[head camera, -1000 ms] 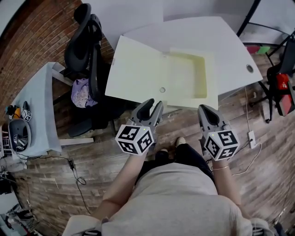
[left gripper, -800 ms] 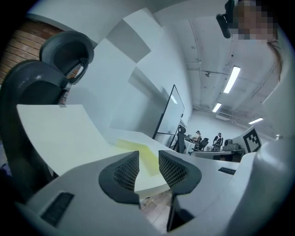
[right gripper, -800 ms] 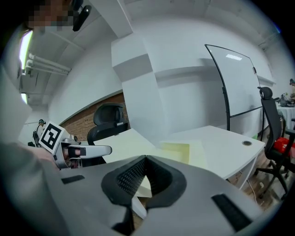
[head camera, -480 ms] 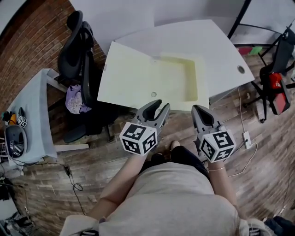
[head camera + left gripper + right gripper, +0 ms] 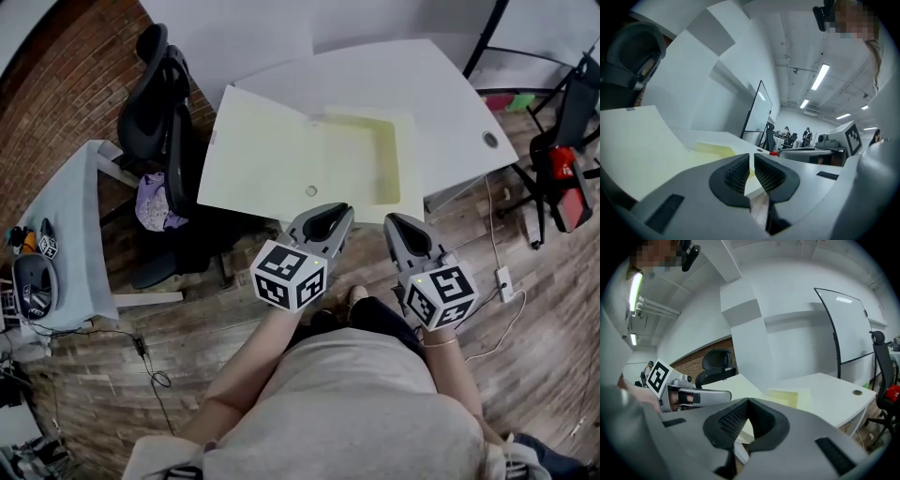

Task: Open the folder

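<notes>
Your left gripper (image 5: 330, 217) has slid in toward the right gripper (image 5: 398, 225) since a second ago. Its jaws have just been closing and are now down to a thin slit with nothing between them. The white table (image 5: 441, 94) carries the pale yellow folder (image 5: 281, 159), which lies open and flat, its cover spread past the table's edge near the black chair (image 5: 155, 94). Both grippers hover just short of the folder's near edge, touching nothing. Your right jaws are pressed together, empty.
</notes>
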`<state>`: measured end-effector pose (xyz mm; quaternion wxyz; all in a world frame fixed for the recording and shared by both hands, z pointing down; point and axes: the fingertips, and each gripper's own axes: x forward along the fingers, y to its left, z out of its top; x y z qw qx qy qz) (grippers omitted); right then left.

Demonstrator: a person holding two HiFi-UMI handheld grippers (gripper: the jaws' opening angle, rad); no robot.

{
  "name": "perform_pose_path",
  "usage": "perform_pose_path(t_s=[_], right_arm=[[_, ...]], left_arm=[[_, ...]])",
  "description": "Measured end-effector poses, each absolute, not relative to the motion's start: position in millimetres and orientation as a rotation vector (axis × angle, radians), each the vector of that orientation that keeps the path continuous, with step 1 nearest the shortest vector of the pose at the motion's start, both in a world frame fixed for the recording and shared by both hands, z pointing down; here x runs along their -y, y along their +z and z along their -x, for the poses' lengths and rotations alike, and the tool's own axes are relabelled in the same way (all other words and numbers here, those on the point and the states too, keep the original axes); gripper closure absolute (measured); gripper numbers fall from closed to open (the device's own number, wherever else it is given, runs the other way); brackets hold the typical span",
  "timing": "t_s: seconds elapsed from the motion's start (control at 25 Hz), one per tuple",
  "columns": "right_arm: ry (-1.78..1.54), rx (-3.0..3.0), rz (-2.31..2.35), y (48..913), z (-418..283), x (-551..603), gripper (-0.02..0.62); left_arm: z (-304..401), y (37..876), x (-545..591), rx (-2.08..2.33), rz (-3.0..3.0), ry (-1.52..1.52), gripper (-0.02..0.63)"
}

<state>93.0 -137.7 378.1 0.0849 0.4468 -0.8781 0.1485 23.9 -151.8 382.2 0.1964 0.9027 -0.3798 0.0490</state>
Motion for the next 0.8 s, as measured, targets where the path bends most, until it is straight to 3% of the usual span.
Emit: perform_pose_path(t_s=[0.8], right_arm=[[0.450,2.589,-1.291,388,-87,133,0.574]], left_arm=[[-42,396,147,1.030,-2.532,0.244,0.572]])
